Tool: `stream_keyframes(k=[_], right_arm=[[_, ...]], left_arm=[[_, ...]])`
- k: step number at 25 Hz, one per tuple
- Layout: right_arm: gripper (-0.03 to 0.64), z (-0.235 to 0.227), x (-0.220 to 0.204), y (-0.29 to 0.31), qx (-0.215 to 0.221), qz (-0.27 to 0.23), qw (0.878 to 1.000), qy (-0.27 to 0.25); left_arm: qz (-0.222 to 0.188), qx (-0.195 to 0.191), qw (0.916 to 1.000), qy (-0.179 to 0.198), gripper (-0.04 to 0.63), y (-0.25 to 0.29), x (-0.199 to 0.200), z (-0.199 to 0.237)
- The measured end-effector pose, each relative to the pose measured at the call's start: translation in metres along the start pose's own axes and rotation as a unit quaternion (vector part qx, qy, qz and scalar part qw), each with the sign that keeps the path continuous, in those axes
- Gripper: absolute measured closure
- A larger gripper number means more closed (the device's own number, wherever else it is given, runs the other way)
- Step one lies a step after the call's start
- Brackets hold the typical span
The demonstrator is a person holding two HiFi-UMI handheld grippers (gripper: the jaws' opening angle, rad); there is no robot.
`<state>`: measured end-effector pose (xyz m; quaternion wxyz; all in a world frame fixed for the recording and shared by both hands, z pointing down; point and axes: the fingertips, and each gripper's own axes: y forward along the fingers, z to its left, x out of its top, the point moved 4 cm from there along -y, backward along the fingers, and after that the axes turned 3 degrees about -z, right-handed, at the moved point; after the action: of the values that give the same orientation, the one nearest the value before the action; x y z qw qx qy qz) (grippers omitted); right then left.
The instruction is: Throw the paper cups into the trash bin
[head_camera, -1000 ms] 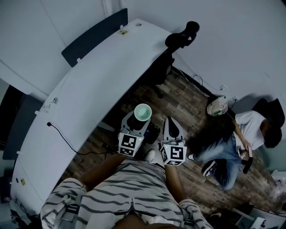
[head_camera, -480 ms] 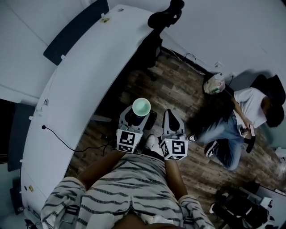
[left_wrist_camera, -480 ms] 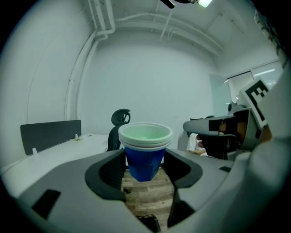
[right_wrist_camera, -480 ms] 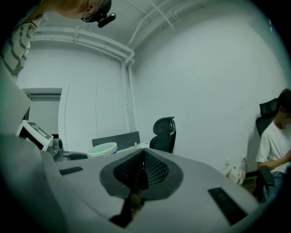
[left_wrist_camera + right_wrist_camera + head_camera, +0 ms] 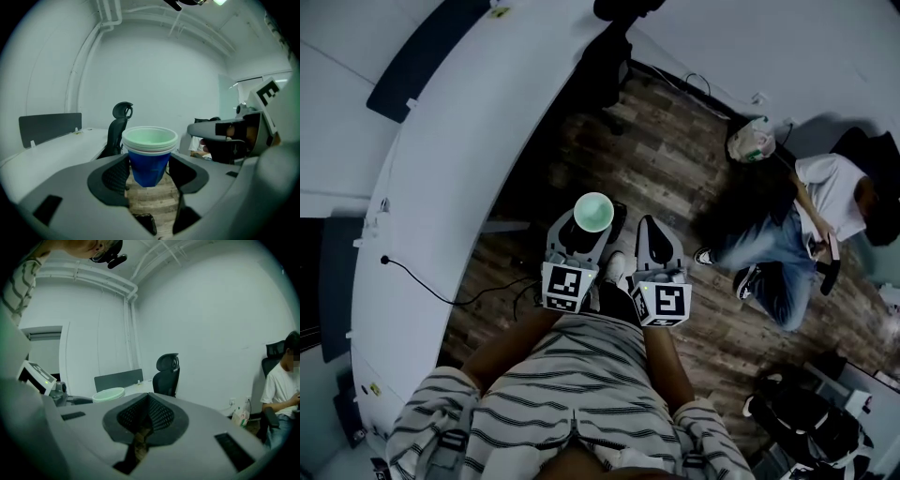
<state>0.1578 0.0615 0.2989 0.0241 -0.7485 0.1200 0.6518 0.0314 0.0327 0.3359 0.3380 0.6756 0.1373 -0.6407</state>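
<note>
- the paper cups (image 5: 149,157) are a nested stack, blue on the outside with pale rims and a light green inside. they stand upright with the mouth up.
- your left gripper (image 5: 149,174) has its jaws closed on the lower part of that stack, with a dark pad pressed against each side of the blue wall.
- in the head view the cups (image 5: 593,211) sit at the tip of your left gripper (image 5: 592,226), in the air above the wood floor (image 5: 675,178) and just off the edge of the white desk (image 5: 459,169).
- your right gripper (image 5: 144,417) has its jaws pressed together with nothing between the ribbed pads. in the head view it (image 5: 652,236) is just beside the left one, level with it, and both are in front of your striped shirt (image 5: 581,394).
- a thin black cable (image 5: 431,286) trails across the desk, and a dark divider panel (image 5: 417,56) stands along its far side.
- a black office chair (image 5: 168,373) stands at the far end of the desk.
- a seated person (image 5: 806,234) in a white top and jeans is well off to your right, with a pale bag (image 5: 752,141) on the floor near the wall beyond them.
</note>
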Motion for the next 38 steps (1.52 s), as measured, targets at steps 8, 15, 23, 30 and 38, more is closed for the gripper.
stream_keyframes(k=[8, 15, 23, 30, 38], right_arm=[[0.606, -0.002, -0.022, -0.003, -0.003, 0.028, 1.000, -0.004], [0.606, -0.006, -0.050, -0.001, 0.001, 0.054, 0.999, -0.002], [0.606, -0.015, -0.079, 0.001, -0.011, 0.079, 0.997, 0.006], [0.606, -0.012, -0.114, 0.005, -0.008, 0.103, 0.995, 0.010], [0.606, -0.003, -0.146, 0.010, -0.002, 0.122, 0.992, 0.013]], left_arm=[[0.032, 0.001, 0.9993, -0.021, 0.318, 0.003, -0.028, -0.006], [0.062, 0.004, 0.9977, -0.030, 0.318, 0.010, -0.058, -0.005], [0.094, 0.005, 0.9948, -0.038, 0.318, 0.019, -0.090, -0.002], [0.117, -0.004, 0.9924, -0.037, 0.317, 0.017, -0.122, 0.001], [0.144, 0.008, 0.9883, -0.050, 0.316, 0.014, -0.163, 0.012]])
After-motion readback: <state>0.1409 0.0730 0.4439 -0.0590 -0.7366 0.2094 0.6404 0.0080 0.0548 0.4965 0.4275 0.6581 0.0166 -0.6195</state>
